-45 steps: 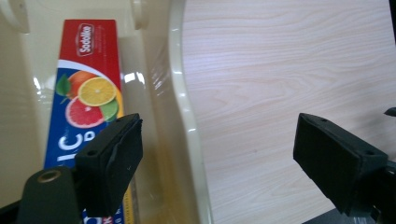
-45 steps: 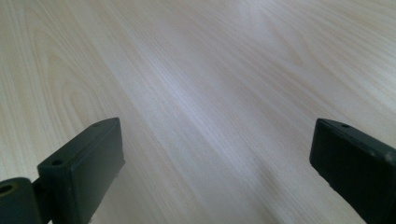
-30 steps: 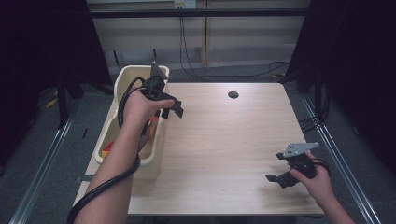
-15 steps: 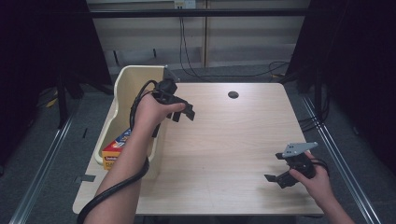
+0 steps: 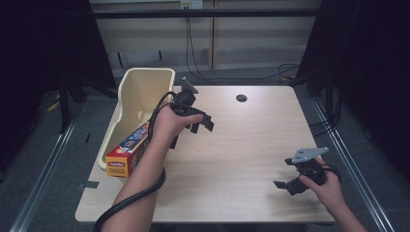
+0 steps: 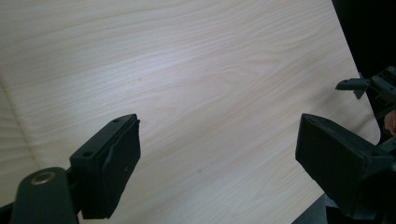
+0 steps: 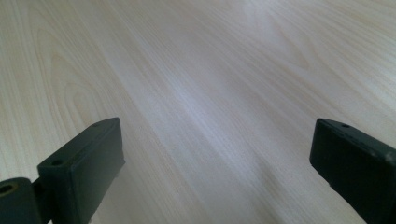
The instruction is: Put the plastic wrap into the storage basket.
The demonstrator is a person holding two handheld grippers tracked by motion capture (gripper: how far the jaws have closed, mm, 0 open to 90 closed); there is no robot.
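L gripper (image 5: 200,123), jaws wide w/ nothing btwn, hangs over the worktop (image 5: 241,145) w/ the foil box (image 5: 128,150) in the bin (image 5: 145,84) at its 8 o'clock: swing back, grip box squarely mid-length; R gripper (image 5: 290,186) idles wide at 4 o'clock.

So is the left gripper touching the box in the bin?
Apart. The high view shows the left gripper over bare table, right of the box in the bin; its jaws are empty.

The table (image 5: 241,145) is pale wood-grain laminate, smooth with a soft sheen. The bin (image 5: 140,89) looks like cream plastic, the box (image 5: 126,151) printed glossy card.
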